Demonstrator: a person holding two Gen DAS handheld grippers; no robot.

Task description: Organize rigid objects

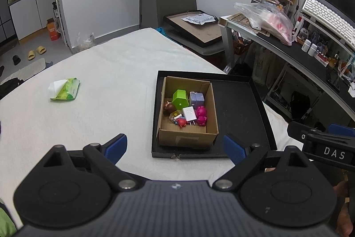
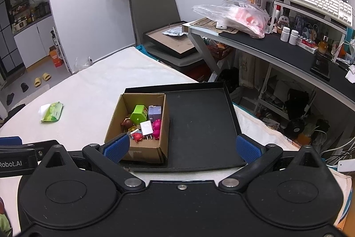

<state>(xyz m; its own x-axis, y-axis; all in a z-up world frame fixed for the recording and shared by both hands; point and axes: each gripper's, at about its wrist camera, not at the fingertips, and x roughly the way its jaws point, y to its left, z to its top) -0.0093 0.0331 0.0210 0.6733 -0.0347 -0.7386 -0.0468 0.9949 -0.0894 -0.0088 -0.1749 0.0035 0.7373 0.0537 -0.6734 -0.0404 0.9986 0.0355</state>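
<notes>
Jaws spread wide and empty on my left gripper [image 1: 175,149] and right gripper [image 2: 182,149]. Cardboard box [image 1: 188,139] of small toys and a white charger [image 1: 189,113] sits in the black tray [image 1: 239,108] on the white-covered tabletop [image 1: 111,72].

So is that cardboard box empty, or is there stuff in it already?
Not empty. The open cardboard box holds small toys, including a green block, a purple one, a pink figure and a white plug.
</notes>
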